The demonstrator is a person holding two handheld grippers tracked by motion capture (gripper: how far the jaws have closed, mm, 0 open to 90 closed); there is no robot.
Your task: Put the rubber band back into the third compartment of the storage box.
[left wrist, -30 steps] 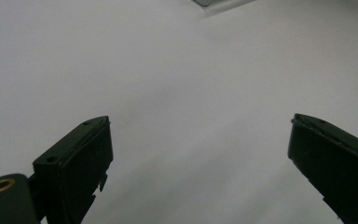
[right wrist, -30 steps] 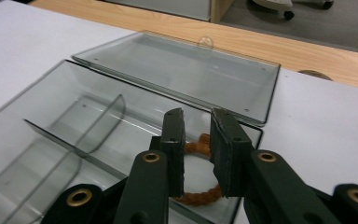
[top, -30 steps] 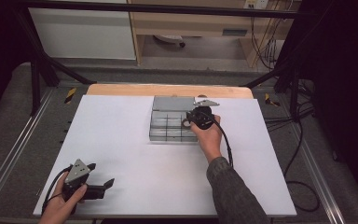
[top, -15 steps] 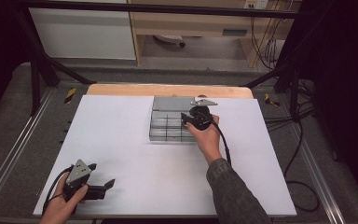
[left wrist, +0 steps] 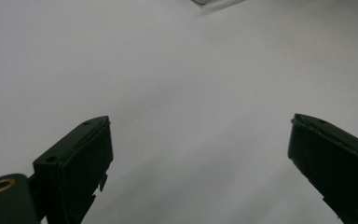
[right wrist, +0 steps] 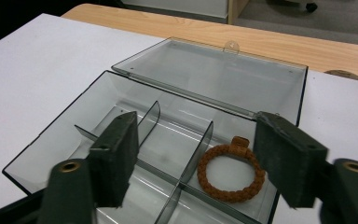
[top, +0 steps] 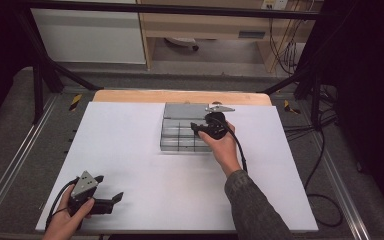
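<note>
A clear grey compartment box (top: 177,135) lies mid-table with its lid (right wrist: 214,74) flat open behind it. An orange braided bracelet (right wrist: 230,170) lies loose in the near right compartment in the right gripper view. My right gripper (right wrist: 198,135) hovers low over the box (right wrist: 98,107). Its jaws have just been opening and now stand apart, one on each side of the bracelet, not touching it. In the high view the right gripper (top: 198,128) sits at the box's right end. My left gripper (top: 108,188) rests at the table's near left, open (left wrist: 200,135) over bare white surface.
The white table top (top: 130,150) has a wooden strip (top: 130,96) along its far edge. A grey three-cornered plate (top: 219,107) lies by the lid. Black cables (top: 320,150) trail off the right side. Metal frame rails (top: 10,170) run along both sides.
The right gripper has edged slightly left over the box. The left hand and its gripper have kept still.
</note>
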